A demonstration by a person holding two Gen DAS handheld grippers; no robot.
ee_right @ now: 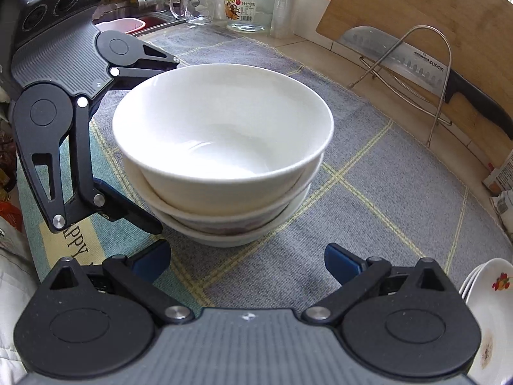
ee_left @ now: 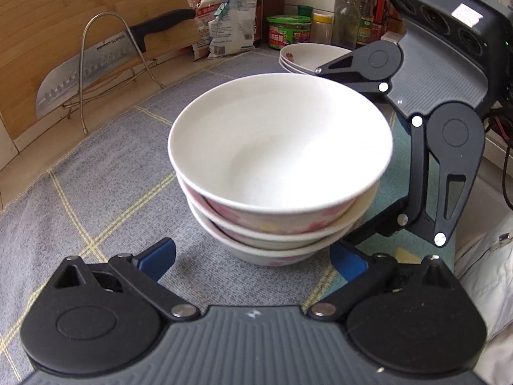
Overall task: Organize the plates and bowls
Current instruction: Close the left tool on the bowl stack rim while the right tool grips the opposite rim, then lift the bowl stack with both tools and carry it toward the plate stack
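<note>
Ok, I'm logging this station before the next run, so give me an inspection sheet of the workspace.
Surface: grey checked cloth over the counter.
Job's things: stack of three bowls mid-cloth; stack of plates behind it.
Clutter: cleaver in a wire rack against a cutting board; bottles, jars, packets along the wall; glass mug.
Grippers: left tongs and right tongs both open, empty, flanking the bowls.
Cables: dark leads at the edge.
Surroundings: sink beyond.

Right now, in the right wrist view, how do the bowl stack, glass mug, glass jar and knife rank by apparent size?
1. Bowl stack, nearest the camera.
2. Knife.
3. Glass jar.
4. Glass mug.
Distance makes the real sizes unsure.
</note>
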